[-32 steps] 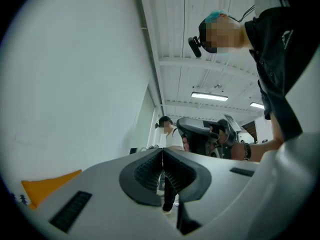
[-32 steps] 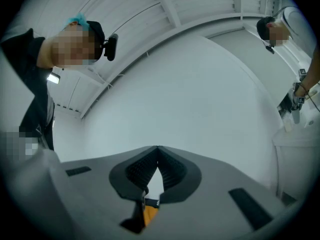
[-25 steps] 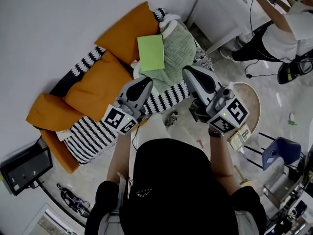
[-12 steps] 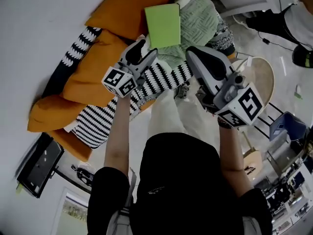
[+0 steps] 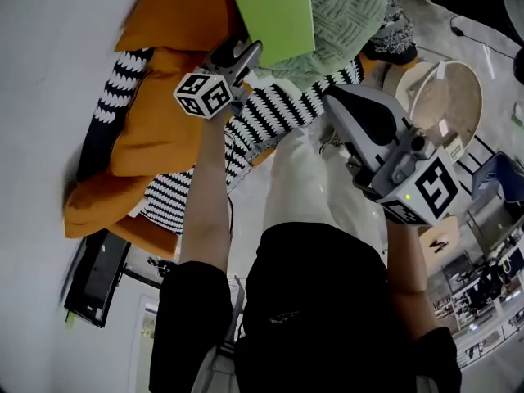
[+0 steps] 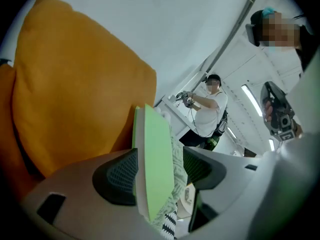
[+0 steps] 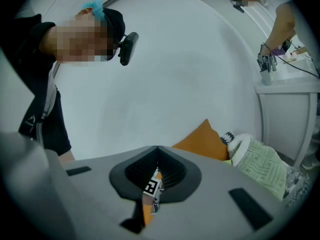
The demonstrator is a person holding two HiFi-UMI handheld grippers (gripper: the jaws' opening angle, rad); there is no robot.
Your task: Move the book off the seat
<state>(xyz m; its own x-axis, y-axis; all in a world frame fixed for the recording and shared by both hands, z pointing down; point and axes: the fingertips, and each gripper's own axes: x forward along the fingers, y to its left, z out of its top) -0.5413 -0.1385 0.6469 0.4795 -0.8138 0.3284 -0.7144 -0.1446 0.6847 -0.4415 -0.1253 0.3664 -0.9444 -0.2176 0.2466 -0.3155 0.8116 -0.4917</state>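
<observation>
A light green book (image 5: pixel 274 19) lies on a green knitted blanket (image 5: pixel 348 11) on a sofa with orange cushions (image 5: pixel 164 129) and a black-and-white striped cover (image 5: pixel 270 109). My left gripper (image 5: pixel 246 53) is at the book's near left corner. In the left gripper view the book (image 6: pixel 155 149) stands edge-on between the jaws of the left gripper (image 6: pixel 160 171), which have just been opening; the right pad (image 6: pixel 200 168) is clear of it. My right gripper (image 5: pixel 332 97) hovers shut and empty to the right, short of the sofa; the right gripper (image 7: pixel 157 151) has its tips together.
A round wooden side table (image 5: pixel 446 97) stands right of the sofa, with a blue chair (image 5: pixel 503 178) beyond it. A black screen (image 5: pixel 98 273) lies on the floor at the left. A person (image 6: pixel 207 114) works at a white desk (image 7: pixel 290 109) behind the sofa.
Both grippers have dropped toward the sofa. The left one reached forward to the book's corner and opened its jaws around the edge. The right one stayed shut.
</observation>
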